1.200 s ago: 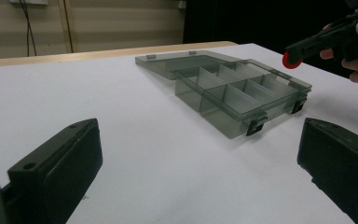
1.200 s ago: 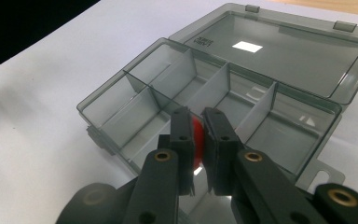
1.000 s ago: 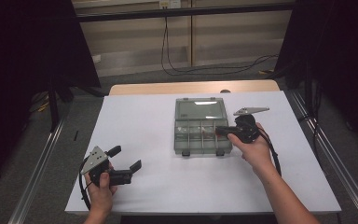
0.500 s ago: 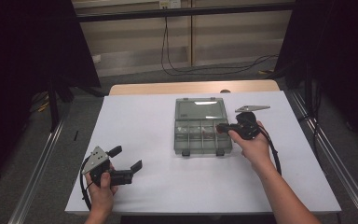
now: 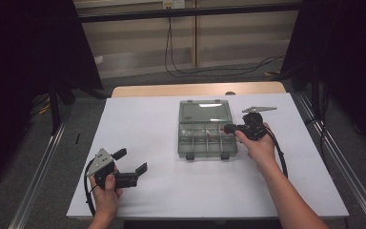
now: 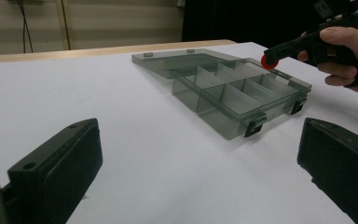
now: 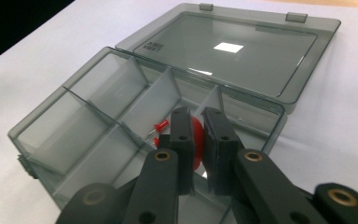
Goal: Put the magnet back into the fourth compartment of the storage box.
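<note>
Glossy smoky see-through plastic organiser box (image 7: 242, 56), matt white tabletop (image 5: 152, 129), matt black jaws.

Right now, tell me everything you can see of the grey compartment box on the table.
The compartment box is smoky, see-through plastic, lying flat on the white table with its hinged lid folded open and flat behind it. Thin dividers split the tray into several compartments; two dark latches sit on its front edge. A red push pin lies in one compartment. The right gripper, shut on a red disc, hovers over the tray's right side.
</note>
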A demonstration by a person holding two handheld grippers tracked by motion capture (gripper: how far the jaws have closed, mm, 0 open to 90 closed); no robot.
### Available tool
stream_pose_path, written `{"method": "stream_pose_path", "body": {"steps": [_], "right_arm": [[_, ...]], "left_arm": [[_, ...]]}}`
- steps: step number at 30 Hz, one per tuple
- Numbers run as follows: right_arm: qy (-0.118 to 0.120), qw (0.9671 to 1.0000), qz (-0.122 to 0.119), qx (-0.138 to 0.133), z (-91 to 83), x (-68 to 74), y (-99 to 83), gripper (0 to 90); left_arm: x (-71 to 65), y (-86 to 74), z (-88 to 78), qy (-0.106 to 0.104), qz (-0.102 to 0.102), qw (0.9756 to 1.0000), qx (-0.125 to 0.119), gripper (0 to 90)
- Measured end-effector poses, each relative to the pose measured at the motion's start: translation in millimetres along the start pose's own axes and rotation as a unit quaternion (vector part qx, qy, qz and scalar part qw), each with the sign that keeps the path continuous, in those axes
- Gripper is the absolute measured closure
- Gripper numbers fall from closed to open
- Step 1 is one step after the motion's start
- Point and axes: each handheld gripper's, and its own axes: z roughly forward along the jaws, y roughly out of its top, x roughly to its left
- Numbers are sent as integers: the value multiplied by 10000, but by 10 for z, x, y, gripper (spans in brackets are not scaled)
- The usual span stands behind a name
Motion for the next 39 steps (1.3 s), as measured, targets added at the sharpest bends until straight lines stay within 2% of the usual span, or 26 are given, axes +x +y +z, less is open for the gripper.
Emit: {"method": "stream_pose_path", "body": {"steps": [13,23,26,28,31,32,33,34,35,36,39], "right_arm": [[-104,9999,45,86,147,-54,-47,836],[-130,9999,37,24,140,-81,-40,824],[-76,9999,-31,-134,109,-72,-31,669],[-80,9996,-43,-261,82,-64,-14,474],[-172,9993,-40,-334,50,-54,-5,285],[-86,9994,-67,-331,40,-56,-4,228],[98,9994,-96,-308,37,-60,-5,190],[163,9992,-190,-306,36,-55,-6,127],[90,9991,-274,-304,32,-34,-7,40],[-17,9989,-350,-314,26,-20,-4,0],[-125,9985,-285,-461,-6,-31,3,0]], "left_arm": [[-23,-3,114,-157,-2,9998,103,0],[-44,12,172,-214,1,9997,120,0],[-54,19,183,-218,14,9997,125,0],[-59,26,195,-282,-21,9995,113,0],[-68,38,219,-281,-74,9995,111,0],[-66,38,231,-331,-51,9994,114,0],[-70,42,241,-311,-27,9994,136,0],[-72,43,249,-289,6,9995,161,0],[-75,46,267,-312,-27,9994,145,0],[-74,48,275,-323,-14,9994,150,0],[-76,56,316,-360,-23,9992,166,0]]}}
